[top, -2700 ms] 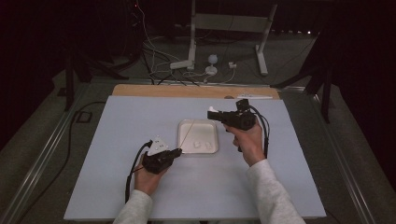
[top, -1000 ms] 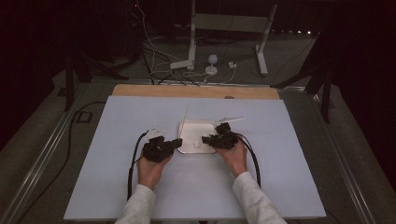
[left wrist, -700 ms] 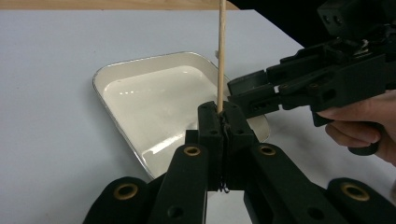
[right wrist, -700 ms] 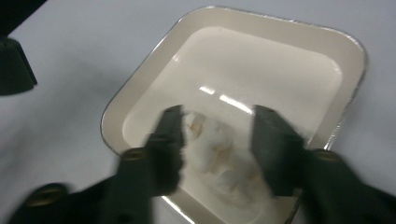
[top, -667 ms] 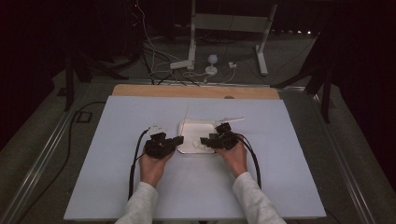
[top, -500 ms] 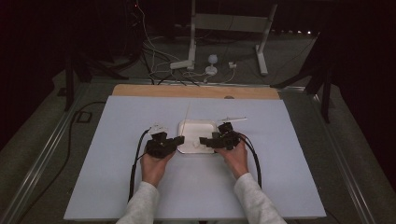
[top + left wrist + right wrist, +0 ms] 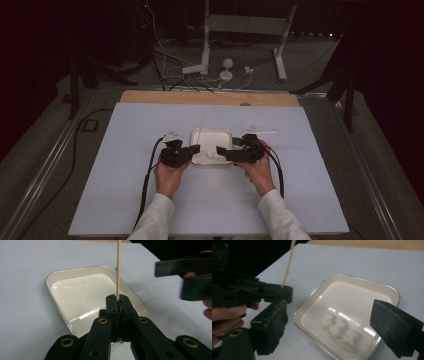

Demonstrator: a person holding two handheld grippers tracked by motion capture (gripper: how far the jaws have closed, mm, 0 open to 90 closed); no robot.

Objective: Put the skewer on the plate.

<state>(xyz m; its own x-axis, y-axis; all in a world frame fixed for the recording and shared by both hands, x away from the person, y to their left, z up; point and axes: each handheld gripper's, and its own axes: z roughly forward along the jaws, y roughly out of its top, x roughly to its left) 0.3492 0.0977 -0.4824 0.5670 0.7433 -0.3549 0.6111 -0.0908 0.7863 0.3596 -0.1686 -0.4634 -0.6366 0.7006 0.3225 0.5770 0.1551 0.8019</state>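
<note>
While the left claw (image 7: 117, 305) is clamping the wooden skewer (image 7: 118, 267) upright over the white tray (image 7: 58, 277), the right claw (image 7: 332, 322) is standing apart, its jaws having just been opening with nothing between them. Marshmallows (image 7: 340, 331) are lying loose in the tray on the counter (image 7: 125, 200), so threading looks yet to begin. Skewer's top is running out of frame in both gripper views, and the marshmallow count is blurring together.

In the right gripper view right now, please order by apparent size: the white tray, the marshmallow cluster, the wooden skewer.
1. White tray, clearly the largest.
2. Marshmallow cluster in the tray.
3. Wooden skewer: about as long as the cluster but far thinner; it is cut off at the top edge.
</note>
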